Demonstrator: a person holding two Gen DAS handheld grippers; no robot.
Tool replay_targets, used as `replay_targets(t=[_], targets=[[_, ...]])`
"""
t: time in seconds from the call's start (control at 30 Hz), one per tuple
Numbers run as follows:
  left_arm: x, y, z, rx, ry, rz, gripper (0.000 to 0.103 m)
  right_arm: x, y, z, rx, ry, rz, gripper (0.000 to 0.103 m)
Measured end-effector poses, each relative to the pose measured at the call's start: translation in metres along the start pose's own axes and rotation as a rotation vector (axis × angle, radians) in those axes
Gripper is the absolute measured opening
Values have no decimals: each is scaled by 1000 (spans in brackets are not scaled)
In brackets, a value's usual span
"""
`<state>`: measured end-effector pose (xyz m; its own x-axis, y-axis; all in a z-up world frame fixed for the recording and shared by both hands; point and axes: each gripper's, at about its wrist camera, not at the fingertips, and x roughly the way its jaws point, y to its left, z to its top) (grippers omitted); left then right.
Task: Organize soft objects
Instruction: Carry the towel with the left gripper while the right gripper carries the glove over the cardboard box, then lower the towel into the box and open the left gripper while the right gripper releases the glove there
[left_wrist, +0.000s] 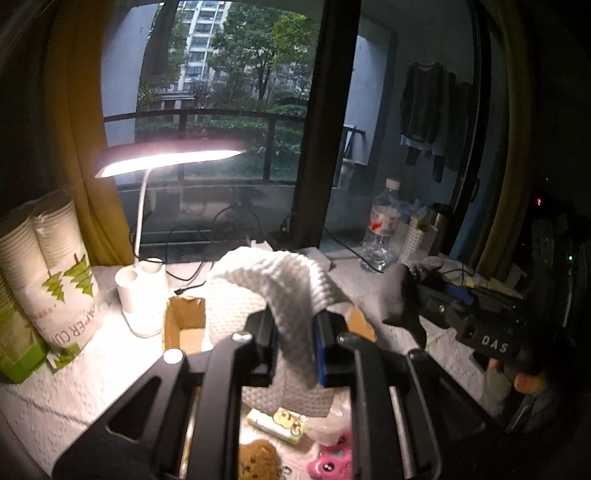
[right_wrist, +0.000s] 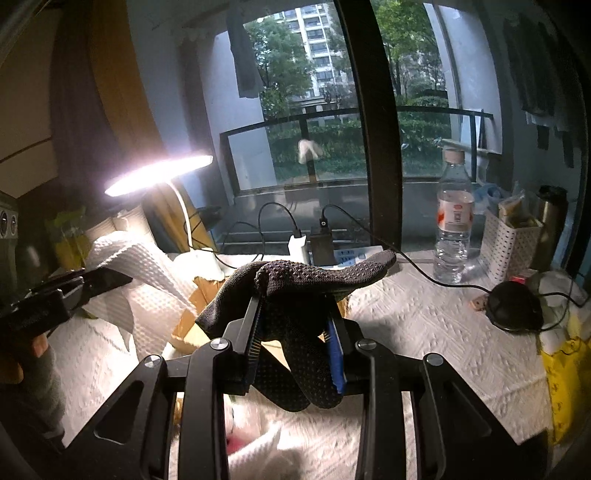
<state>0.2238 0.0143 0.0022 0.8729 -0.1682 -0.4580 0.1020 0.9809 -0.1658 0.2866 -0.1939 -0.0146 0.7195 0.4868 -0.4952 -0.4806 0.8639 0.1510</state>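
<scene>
Left gripper (left_wrist: 295, 343) fingers clamp a white waffle cloth (left_wrist: 284, 291), lifted mid-frame over the cardboard box (left_wrist: 184, 325). Right gripper (right_wrist: 297, 354) fingers pinch a black dotted glove (right_wrist: 303, 291), draped at frame centre above the table (right_wrist: 424, 332). Lit lamp (left_wrist: 166, 158) at upper left.

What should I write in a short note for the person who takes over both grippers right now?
Left gripper: shut on the white waffle towel, held above the open cardboard box.
Right gripper: shut on the dark dotted glove, also lifted near the box.
Done: both items picked up.
Left: neither is put down yet; the brown plush and pink plush lie on the table.
</scene>
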Motion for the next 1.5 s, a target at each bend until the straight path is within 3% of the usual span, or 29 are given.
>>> replay_targets(t=[0.57,0.83,1.03,1.2,1.23,1.27,1.3,1.5], targets=[[76,7,-10,-20,33,-10,17,73,-11,-13,42,94,36,33],[126,10,-26,-47,158,-11,17,98,-16,-24,47,143,47,33],[140,9,-35,-45,216,3,26,104,-19,-24,58,160,40,38],[134,9,-37,-36,216,20,36,105,-19,-24,54,152,32,55],[133,10,-36,-37,218,21,41,104,-19,-24,53,150,30,55],[131,11,-36,-38,218,22,59,102,-19,-24,52,147,27,56],[127,11,-36,-44,212,18,68,100,-19,-23,50,143,24,58],[108,12,-32,-29,188,43,68,85,-17,-19,44,121,3,60]])
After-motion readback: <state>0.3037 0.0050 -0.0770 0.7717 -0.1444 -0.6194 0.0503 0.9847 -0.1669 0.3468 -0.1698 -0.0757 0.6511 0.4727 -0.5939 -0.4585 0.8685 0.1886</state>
